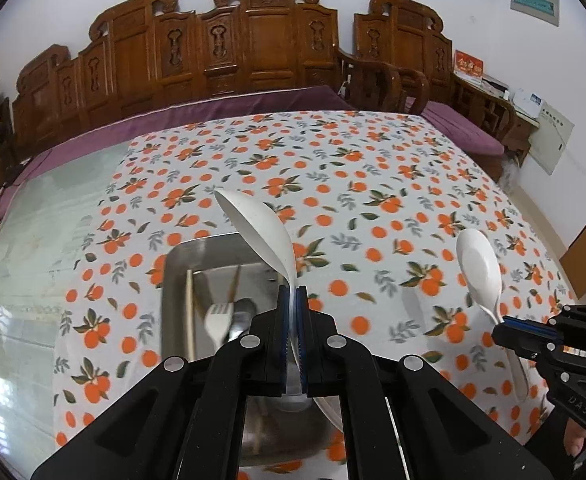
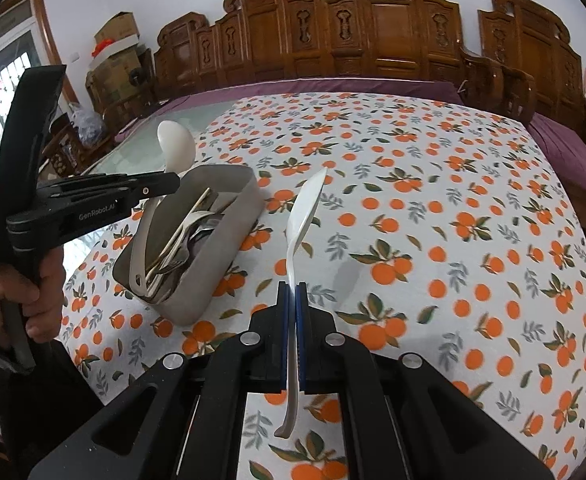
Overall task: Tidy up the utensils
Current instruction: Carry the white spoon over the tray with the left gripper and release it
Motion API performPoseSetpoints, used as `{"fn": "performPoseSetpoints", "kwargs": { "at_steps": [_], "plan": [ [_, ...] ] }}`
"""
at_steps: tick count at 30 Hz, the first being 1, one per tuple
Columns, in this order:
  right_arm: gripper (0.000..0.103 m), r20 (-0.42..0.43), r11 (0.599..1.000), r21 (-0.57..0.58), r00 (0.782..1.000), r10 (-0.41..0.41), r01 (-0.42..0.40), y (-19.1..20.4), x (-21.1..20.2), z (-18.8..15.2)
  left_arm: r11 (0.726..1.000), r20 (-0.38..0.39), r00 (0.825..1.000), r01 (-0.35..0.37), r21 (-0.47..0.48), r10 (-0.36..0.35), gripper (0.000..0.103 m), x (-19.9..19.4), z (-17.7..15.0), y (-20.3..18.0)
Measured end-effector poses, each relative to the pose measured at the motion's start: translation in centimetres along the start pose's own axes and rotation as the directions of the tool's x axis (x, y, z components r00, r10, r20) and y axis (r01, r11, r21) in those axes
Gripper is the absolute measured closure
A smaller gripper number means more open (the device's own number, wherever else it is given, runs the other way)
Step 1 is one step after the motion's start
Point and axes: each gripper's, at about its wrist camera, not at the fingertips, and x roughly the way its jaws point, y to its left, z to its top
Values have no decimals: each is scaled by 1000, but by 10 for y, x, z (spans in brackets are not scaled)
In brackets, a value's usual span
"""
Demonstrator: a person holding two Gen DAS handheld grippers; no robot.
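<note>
Risk: your left ladle (image 1: 259,232) hangs over the tin (image 2: 229,184); loosen early and it tips out onto the cloth (image 2: 433,184).
Jaws: left gripper (image 1: 292,336) clenched on the ladle's handle, right gripper (image 2: 292,336) clenched on a spoon (image 2: 303,216).
Looks: both white, smooth plastic.
Tin: near the worktop's left edge, holding cutlery (image 2: 189,236).

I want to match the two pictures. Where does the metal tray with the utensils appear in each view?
Left wrist view: the metal tray is at lower centre-left, partly behind the left gripper.
Right wrist view: the metal tray is centre-left, on the tablecloth.
Shared landmark: the carved wooden bench.
</note>
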Motion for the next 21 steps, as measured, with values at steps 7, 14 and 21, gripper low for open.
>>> {"fn": "performPoseSetpoints", "kwargs": {
  "at_steps": [7, 14, 21],
  "plan": [
    [99, -25, 1000, -15, 1000, 15, -16, 17, 23, 3, 999, -19, 999, -28, -30, 28, 100, 19, -10, 34],
    [99, -51, 999, -37, 999, 8, -10, 24, 41, 2, 998, -67, 998, -26, -51, 22, 100, 39, -23, 51],
    [99, -54, 999, -41, 998, 10, -13, 27, 45, 4, 1000, -89, 996, -29, -9, 28, 100, 51, -31, 44]
  ]
}}
